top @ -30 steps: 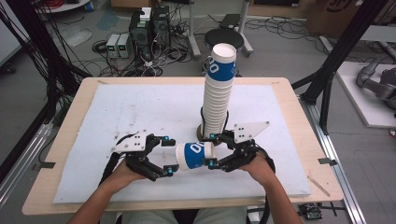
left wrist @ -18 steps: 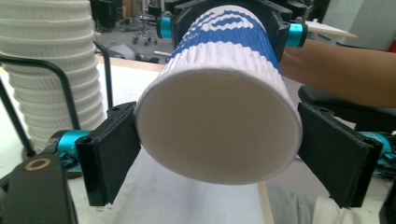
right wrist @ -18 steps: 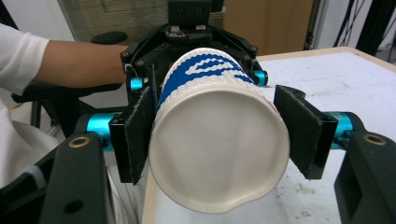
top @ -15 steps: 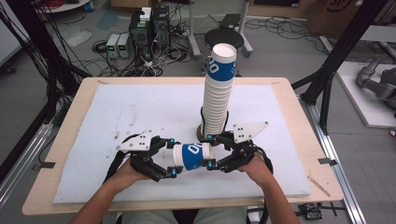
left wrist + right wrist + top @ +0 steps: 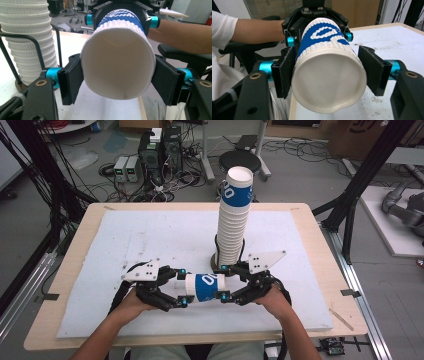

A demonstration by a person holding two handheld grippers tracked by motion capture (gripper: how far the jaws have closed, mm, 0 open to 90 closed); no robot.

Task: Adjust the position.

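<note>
Lab room, grey floor with cables and black computer boxes (image 5: 160,147) behind a wooden surface (image 5: 75,255) topped by a white foam sheet (image 5: 150,235). A black stool (image 5: 240,160) stands past the far edge. A tall stack of paper cups (image 5: 232,220) stands upright in a wire holder (image 5: 218,245) near the middle of the sheet, just behind the hands.

Paper cup (image 5: 205,286), white with blue print, lies on its side in the air just above the sheet's near part, between both tools. Left hand-held gripper (image 5: 181,287) has just been closing; its pads now press the cup's open rim end from both sides, clenched on it; the open mouth faces the left gripper view (image 5: 117,65). Right hand-held gripper (image 5: 222,282) is clamped on the cup's bottom end (image 5: 328,85), pads tight on both sides.

The stack sits very near the right hand-held gripper, right behind it. In the left gripper view the stack (image 5: 30,40) and wire holder rise at the left.
</note>
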